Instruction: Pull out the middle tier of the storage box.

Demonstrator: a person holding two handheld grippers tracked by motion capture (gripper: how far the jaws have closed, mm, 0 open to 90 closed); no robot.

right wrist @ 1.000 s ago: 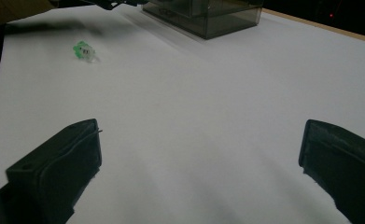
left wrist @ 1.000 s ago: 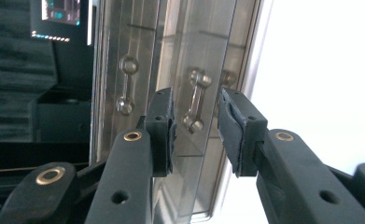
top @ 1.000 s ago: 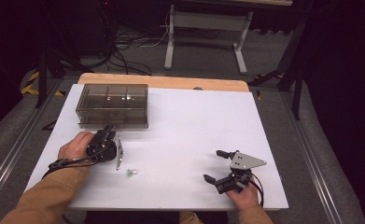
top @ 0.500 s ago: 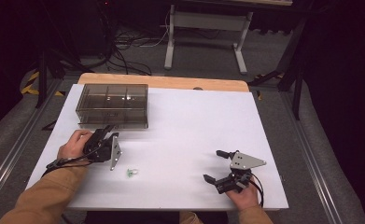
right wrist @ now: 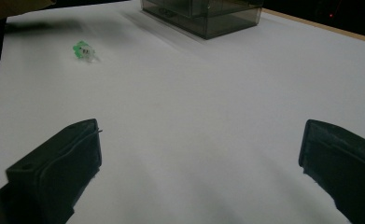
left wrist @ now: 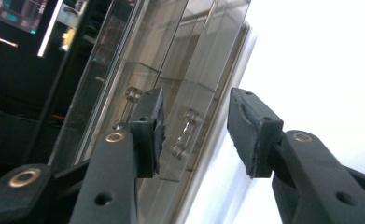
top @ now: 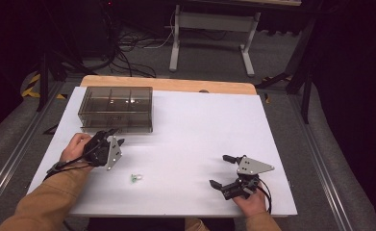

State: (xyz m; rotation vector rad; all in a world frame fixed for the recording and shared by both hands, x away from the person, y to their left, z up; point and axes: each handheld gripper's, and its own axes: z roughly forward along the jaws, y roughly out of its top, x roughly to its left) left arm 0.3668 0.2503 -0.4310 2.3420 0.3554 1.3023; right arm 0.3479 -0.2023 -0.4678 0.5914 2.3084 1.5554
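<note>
Left claw (top: 112,144) held low over the white desk (top: 190,130), just in front of the smoky clear box (top: 116,108) at the desk's far left, jaws apart and clamped on nothing. Seen in the left gripper view, aimed at the box front (left wrist: 171,93), tilted hard to one side, with two small clear handles (left wrist: 184,133) showing between and beside the black pads; not possible to tell whether a pad touches the box. Box divided into compartments, standing close to the wooden strip (top: 166,84) along the far edge. Small green and clear piece (top: 135,178) lying loose on the desk, near the left claw on the near side, well apart from the box and untouched by either claw; seen again in the right gripper view (right wrist: 84,51) at upper left, slightly blurred. Right claw (top: 221,171) resting near the front right of the desk, jaws spread wide, nothing between them but bare white surface. Grey three-cornered plate (top: 252,166) on top of it, hand (top: 253,202) behind. Left hand (top: 75,147) wrapped round the other claw's grip, tan sleeve (top: 46,202) coming in from the bottom left.
</note>
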